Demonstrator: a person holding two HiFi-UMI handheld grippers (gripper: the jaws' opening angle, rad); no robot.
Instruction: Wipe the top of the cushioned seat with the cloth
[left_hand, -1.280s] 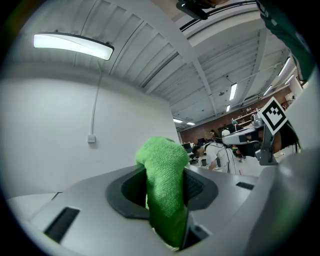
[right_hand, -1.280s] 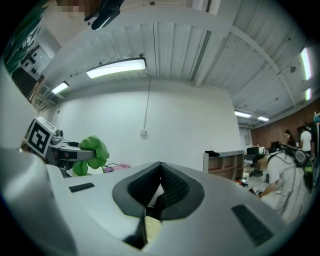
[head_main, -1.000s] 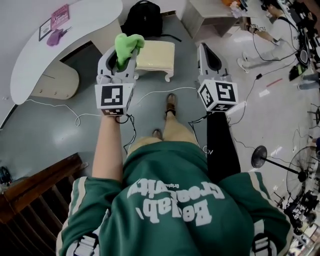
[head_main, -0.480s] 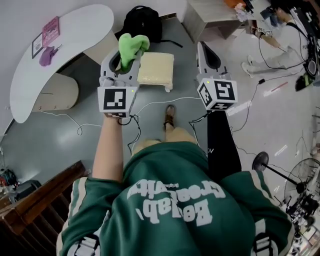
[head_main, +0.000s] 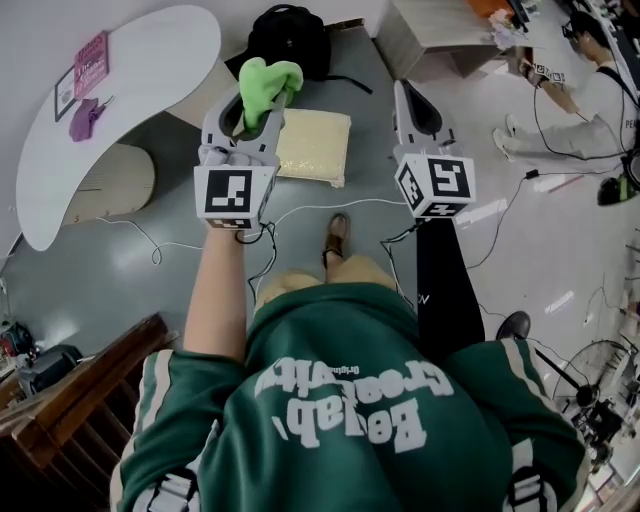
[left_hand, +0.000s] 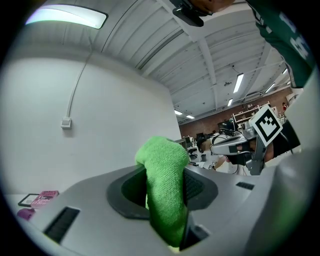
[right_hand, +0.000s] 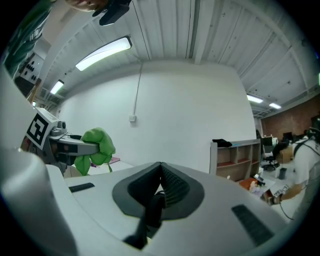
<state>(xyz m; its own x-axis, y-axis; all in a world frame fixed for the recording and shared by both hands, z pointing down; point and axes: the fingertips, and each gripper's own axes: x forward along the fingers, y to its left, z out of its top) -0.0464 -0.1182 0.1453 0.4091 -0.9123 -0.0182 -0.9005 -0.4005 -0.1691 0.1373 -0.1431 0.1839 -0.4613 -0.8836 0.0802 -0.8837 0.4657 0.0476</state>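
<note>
Bright green cloth (head_main: 266, 84), pale cream cushioned seat (head_main: 316, 146).

- A white curved surface (head_main: 130, 90) fills the head view's 10 o'clock.
- A pink card (head_main: 90, 52) and a purple thing (head_main: 82, 118) lie on its left end.
- A black backpack (head_main: 288, 40) sits on the grey floor at 12 o'clock.
- A dark wooden railing (head_main: 70, 400) stands at 8 o'clock.
- Another person (head_main: 600, 90) in a white top is at 2 o'clock.
- A dark round stand base (head_main: 515, 325) rests at 4 o'clock.
- In the right gripper view, an open shelf unit (right_hand: 235, 155) stands at 3 o'clock.
</note>
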